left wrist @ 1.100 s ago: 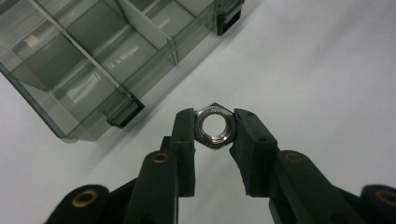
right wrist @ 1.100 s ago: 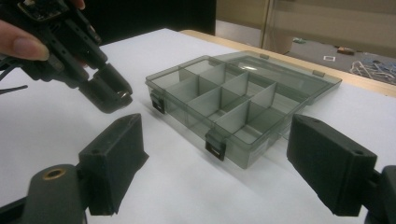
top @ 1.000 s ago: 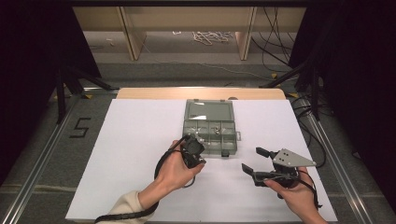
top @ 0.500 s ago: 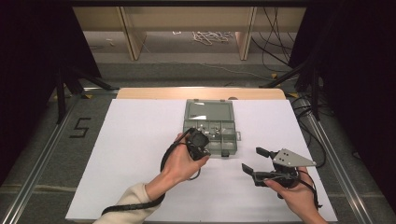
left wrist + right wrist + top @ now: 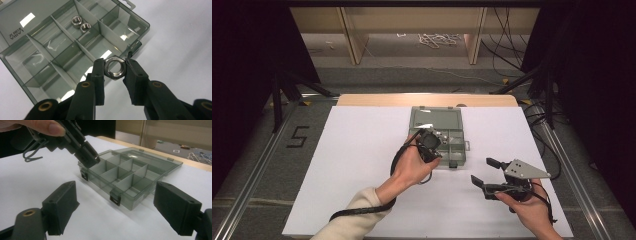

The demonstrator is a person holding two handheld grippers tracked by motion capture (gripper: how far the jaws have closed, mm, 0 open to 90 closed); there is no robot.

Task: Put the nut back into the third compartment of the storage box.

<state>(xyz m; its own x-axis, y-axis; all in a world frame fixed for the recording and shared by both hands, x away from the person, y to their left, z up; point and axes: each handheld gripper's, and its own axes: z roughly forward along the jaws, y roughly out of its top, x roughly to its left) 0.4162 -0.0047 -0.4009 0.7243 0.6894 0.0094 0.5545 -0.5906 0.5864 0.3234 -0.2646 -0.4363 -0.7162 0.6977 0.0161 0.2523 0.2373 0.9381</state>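
A steel hex nut [image 5: 114, 68] sits pinched between the pads of my left gripper [image 5: 114, 65], which is shut on it. That gripper [image 5: 430, 145] hangs tilted over the near left part of a grey see-through compartment box [image 5: 453, 144] whose lid lies open and flat behind it. Two smaller nuts [image 5: 80, 23] lie together in one compartment; the other compartments look bare. In the right gripper view the left gripper [image 5: 90, 157] points down at the box's [image 5: 130, 175] near left corner. My right gripper [image 5: 482, 171] rests low to the right of the box, jaws wide open with nothing between them.
A white sheet [image 5: 362, 150] covers the table, with a wooden edge [image 5: 427, 100] at the far side. Beyond it are cables and rope on the floor [image 5: 437, 39]. Black tripod legs stand at both sides of the table.
My left hand has carried the nut away from the person and slightly right, from just in front of the box to over its near left compartments. The right gripper has stayed put.
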